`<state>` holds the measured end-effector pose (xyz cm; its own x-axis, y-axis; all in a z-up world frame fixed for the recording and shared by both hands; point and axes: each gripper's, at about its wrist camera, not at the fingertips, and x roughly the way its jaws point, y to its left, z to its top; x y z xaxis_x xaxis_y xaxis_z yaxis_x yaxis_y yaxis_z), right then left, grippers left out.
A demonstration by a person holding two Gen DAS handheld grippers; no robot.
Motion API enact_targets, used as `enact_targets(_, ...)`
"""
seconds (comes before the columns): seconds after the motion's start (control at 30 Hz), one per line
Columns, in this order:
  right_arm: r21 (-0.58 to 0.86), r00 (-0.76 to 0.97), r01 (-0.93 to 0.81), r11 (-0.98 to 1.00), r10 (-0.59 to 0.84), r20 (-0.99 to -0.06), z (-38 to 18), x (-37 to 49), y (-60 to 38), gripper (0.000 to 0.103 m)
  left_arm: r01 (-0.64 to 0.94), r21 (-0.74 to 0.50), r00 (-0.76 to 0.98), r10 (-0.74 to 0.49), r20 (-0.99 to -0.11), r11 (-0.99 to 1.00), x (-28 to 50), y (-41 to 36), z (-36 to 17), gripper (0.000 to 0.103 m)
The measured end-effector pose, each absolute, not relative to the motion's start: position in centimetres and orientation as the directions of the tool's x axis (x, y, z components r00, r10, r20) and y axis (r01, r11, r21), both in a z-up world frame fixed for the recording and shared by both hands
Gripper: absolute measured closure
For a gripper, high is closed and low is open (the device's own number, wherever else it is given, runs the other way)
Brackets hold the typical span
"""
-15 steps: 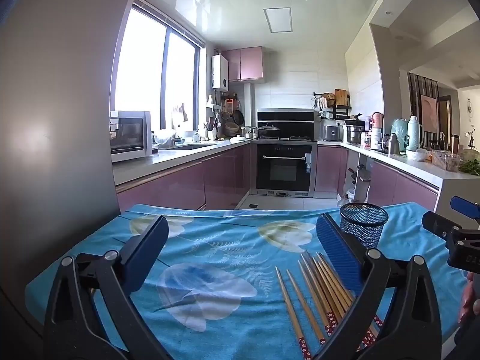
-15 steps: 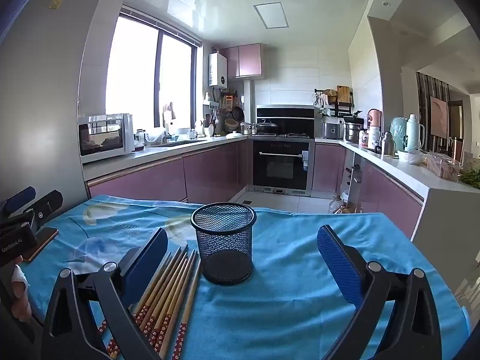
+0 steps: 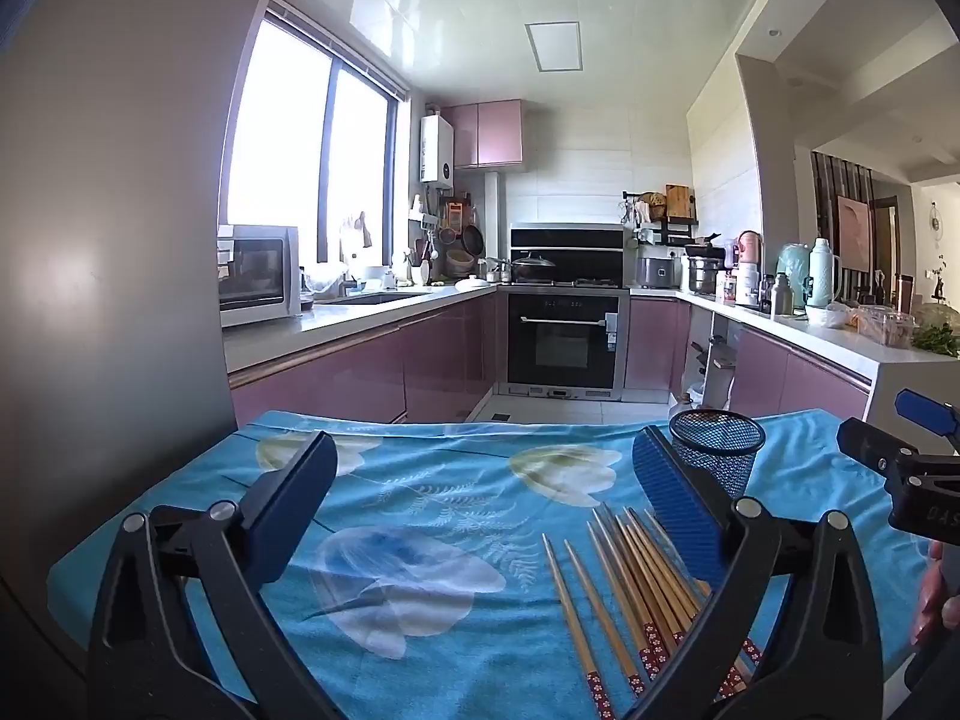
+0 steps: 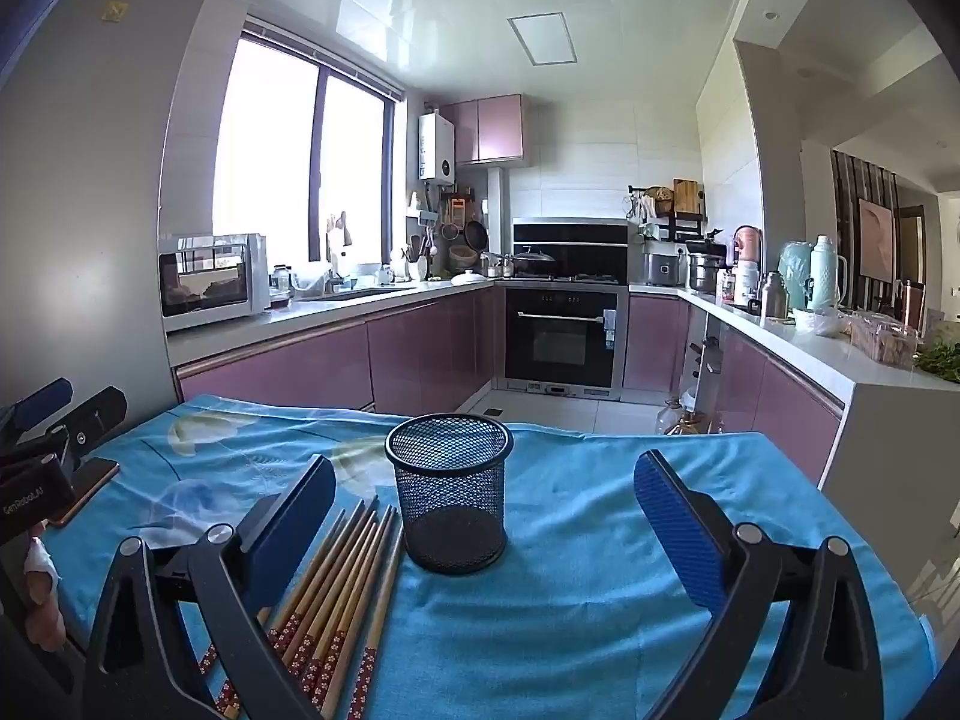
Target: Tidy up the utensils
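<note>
Several wooden chopsticks (image 3: 624, 588) with red flowered ends lie side by side on the blue tablecloth (image 3: 420, 498). They also show in the right wrist view (image 4: 342, 588), just left of an empty black mesh cup (image 4: 451, 492) that stands upright. The cup shows in the left wrist view (image 3: 717, 450) behind my right finger. My left gripper (image 3: 486, 504) is open and empty, above the cloth left of the chopsticks. My right gripper (image 4: 486, 510) is open and empty, with the cup between its fingers further ahead. The right gripper shows in the left wrist view (image 3: 900, 456) at the right edge.
A phone (image 4: 84, 489) lies on the cloth at the left, under the left gripper's body (image 4: 42, 444). A grey fridge wall (image 3: 108, 240) stands to the left of the table. Kitchen counters (image 4: 810, 348) and an oven (image 4: 561, 330) lie beyond the table's far edge.
</note>
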<state>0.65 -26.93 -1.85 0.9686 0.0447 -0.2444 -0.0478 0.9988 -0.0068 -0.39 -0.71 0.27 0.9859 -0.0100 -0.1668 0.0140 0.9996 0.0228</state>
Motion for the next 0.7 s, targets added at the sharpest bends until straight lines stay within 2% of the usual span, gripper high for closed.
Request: enact_targets(0.7, -0.008, 0.973, -0.041, 0.999, 0.038, -0.23, -1.77, 0.54, -27.0, 0.006, 0.015, 0.017, 0.986, -0.012, -0.164, 1.0, -0.53, -0.52, -0.13, 0.006)
